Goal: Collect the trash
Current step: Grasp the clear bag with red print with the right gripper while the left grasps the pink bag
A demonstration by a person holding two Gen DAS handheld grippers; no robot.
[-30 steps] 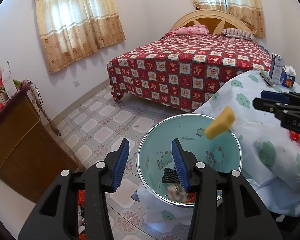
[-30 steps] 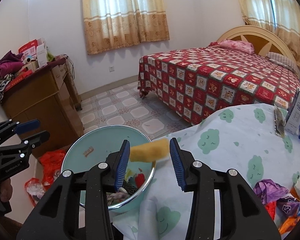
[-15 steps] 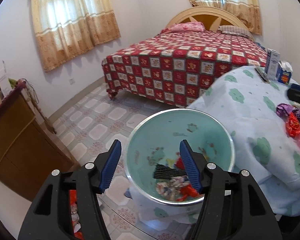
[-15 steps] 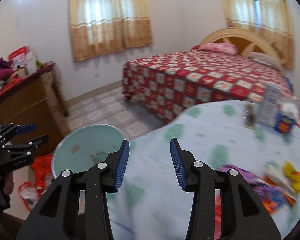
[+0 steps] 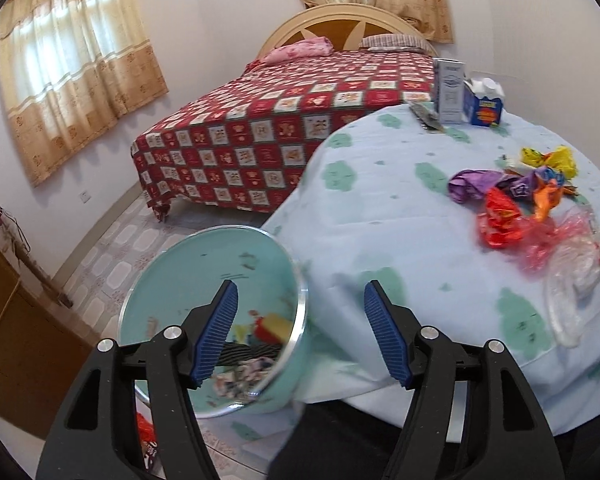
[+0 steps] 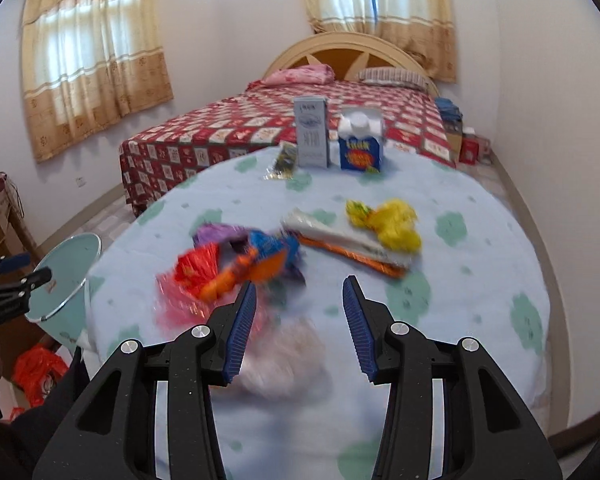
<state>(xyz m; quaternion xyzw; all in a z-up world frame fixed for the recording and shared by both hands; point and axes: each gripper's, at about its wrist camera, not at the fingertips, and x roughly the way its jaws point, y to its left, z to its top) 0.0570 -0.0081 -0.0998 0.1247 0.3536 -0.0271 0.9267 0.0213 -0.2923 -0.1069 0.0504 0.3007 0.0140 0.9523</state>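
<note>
A light-green bin (image 5: 172, 280) with a metal rim stands beside the round table (image 5: 380, 216) and holds the yellow sponge (image 5: 274, 326) and other scraps. It also shows at the left of the right wrist view (image 6: 70, 264). A heap of coloured wrappers (image 6: 240, 264) lies on the pale blue tablecloth, with a yellow wrapper (image 6: 392, 222) and a pink plastic bag (image 6: 180, 304); the heap also shows in the left wrist view (image 5: 516, 200). My left gripper (image 5: 300, 330) is open and empty over the bin's edge. My right gripper (image 6: 298, 324) is open and empty above the table, just short of the heap.
A tall grey carton (image 6: 312, 132) and a blue box (image 6: 360, 148) stand at the table's far side. A bed with a red checked cover (image 5: 280, 128) lies beyond. A wooden cabinet (image 5: 16, 340) and red bags (image 6: 36, 372) are on the floor at the left.
My right gripper let the yellow sponge go into the bin, then swung right over the table to the wrapper heap. My left gripper turned right toward the table.
</note>
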